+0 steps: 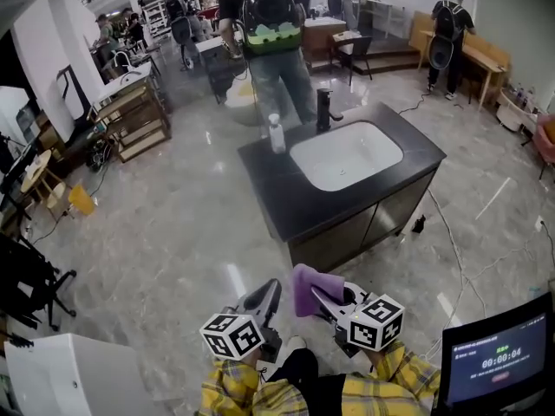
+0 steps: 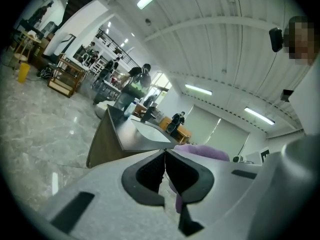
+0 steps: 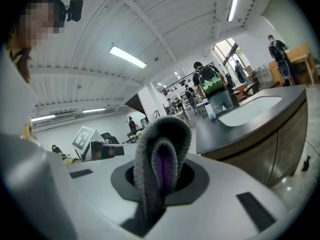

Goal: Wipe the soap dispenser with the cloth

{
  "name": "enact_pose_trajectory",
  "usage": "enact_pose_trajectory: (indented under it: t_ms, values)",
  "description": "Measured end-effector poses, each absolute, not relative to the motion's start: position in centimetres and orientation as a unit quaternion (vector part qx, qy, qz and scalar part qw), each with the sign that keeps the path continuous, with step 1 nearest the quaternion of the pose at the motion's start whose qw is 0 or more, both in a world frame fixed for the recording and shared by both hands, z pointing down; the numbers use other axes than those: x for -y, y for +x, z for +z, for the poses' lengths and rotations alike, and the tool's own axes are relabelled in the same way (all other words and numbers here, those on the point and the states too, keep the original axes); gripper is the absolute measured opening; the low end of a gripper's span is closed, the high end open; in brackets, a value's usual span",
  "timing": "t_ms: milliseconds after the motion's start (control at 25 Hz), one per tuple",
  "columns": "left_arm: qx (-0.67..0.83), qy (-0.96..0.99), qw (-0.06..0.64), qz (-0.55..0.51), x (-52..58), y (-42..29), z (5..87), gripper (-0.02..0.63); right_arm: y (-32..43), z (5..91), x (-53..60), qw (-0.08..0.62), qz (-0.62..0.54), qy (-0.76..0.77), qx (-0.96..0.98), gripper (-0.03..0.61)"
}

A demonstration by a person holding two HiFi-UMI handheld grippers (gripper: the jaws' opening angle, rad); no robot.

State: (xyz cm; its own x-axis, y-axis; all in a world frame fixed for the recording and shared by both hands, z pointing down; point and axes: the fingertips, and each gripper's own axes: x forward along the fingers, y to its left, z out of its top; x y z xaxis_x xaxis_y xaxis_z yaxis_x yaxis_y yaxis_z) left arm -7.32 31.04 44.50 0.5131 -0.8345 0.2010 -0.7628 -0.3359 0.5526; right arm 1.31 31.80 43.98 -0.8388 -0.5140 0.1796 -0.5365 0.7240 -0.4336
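Note:
A clear soap dispenser (image 1: 277,134) stands on the dark counter (image 1: 286,189), left of the white sink (image 1: 345,154); it also shows small in the right gripper view (image 3: 210,111). My right gripper (image 1: 317,296) is shut on a folded purple cloth (image 1: 310,288), which bulges up between its jaws (image 3: 161,159). The left gripper (image 1: 267,295) is shut with nothing between its pads (image 2: 164,173). The purple cloth (image 2: 205,151) peeks over its right jaw. Both grippers hang low in the head view, well short of the counter.
A black faucet (image 1: 323,108) stands behind the sink. A person with a green backpack (image 1: 270,16) stands just beyond the counter. Wooden shelves (image 1: 134,115) are far left, and a screen (image 1: 499,359) is at lower right. A cable (image 1: 451,241) trails over the floor right of the cabinet.

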Motion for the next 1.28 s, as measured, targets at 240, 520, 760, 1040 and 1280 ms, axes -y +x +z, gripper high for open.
enact_pose_trajectory:
  t_ms: [240, 520, 760, 1040, 1280]
  values:
    - [0.477, 0.822, 0.306, -0.053, -26.5, -8.9, 44.6, 0.008, -0.4, 44.1, -27.4, 0.022, 0.242, 0.295, 0.924, 0.041]
    - [0.464, 0.826, 0.315, -0.050, -21.5, -11.6, 45.3, 0.008, -2.7, 44.5, -22.5, 0.027, 0.244, 0.314, 0.917, 0.041]
    - [0.448, 0.835, 0.317, -0.043, -18.3, -13.4, 45.8, 0.008, -4.7, 44.7, -19.1, 0.026, 0.241, 0.329, 0.913, 0.041]
    - [0.435, 0.843, 0.316, -0.032, -15.9, -13.9, 46.1, 0.008, -5.7, 44.9, -16.8, 0.022, 0.241, 0.336, 0.910, 0.041]
    - [0.439, 0.845, 0.304, -0.030, -12.8, -13.8, 45.5, 0.008, -5.4, 44.9, -13.5, 0.014, 0.240, 0.339, 0.909, 0.041]
